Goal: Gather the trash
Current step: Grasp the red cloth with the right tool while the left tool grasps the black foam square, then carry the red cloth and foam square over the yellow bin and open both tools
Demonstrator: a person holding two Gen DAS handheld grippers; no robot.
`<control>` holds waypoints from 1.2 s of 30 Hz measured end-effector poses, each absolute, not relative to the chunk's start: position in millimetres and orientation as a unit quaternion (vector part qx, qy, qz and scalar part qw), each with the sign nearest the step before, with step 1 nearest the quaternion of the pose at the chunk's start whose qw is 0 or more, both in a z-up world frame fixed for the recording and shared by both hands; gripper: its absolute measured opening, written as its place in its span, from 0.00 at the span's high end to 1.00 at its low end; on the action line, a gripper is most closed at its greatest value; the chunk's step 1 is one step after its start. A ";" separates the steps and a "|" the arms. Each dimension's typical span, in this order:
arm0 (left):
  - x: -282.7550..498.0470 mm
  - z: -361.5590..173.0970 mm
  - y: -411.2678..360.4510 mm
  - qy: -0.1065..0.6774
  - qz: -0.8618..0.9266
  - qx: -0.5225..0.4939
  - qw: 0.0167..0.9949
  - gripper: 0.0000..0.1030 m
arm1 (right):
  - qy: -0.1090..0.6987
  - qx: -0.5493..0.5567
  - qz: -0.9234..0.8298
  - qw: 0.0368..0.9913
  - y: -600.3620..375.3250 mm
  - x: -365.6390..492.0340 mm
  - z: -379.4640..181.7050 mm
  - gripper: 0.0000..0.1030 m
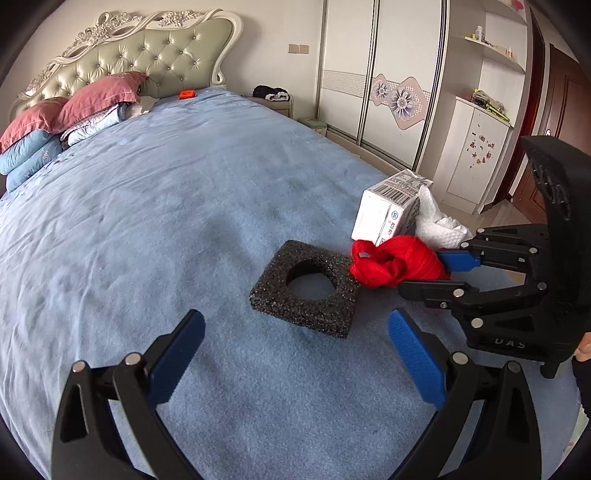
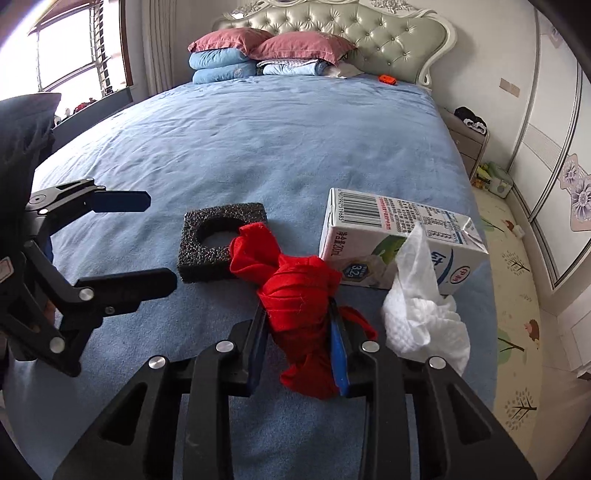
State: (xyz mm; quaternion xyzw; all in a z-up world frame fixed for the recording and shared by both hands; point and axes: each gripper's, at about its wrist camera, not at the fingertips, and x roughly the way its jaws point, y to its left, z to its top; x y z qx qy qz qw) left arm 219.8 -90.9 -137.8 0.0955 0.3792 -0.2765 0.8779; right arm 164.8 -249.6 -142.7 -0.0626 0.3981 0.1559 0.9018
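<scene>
A crumpled red cloth (image 2: 295, 299) lies on the blue bed (image 2: 258, 140), and my right gripper (image 2: 299, 317) is shut on it; it also shows in the left wrist view (image 1: 391, 264). A black foam square with a round hole (image 1: 306, 286) lies just left of the cloth, also seen in the right wrist view (image 2: 218, 240). A white milk carton (image 2: 391, 236) lies on its side behind a crumpled white tissue (image 2: 421, 306). My left gripper (image 1: 295, 332) is open and empty, just short of the foam square. It appears in the right wrist view (image 2: 155, 240).
Pink and blue pillows (image 2: 258, 55) are stacked at the tufted headboard (image 2: 369, 33). A small orange object (image 2: 387, 78) lies near them. A wardrobe (image 1: 380, 81) and a floor mat (image 2: 513, 295) are to the right of the bed.
</scene>
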 end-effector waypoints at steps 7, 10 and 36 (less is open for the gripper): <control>246.0 -146.9 -111.0 0.407 -0.295 0.103 0.858 0.04 | 0.356 0.000 0.175 0.918 -276.7 136.7 -111.3 0.71; 261.1 -158.6 -123.7 0.434 -0.304 0.099 0.842 0.04 | 0.361 0.027 0.182 0.914 -287.7 130.3 -108.1 0.71; 117.3 -82.2 -183.7 0.339 -0.382 0.121 0.851 0.30 | 0.298 0.092 0.132 0.941 -385.5 1.4 -76.7 0.71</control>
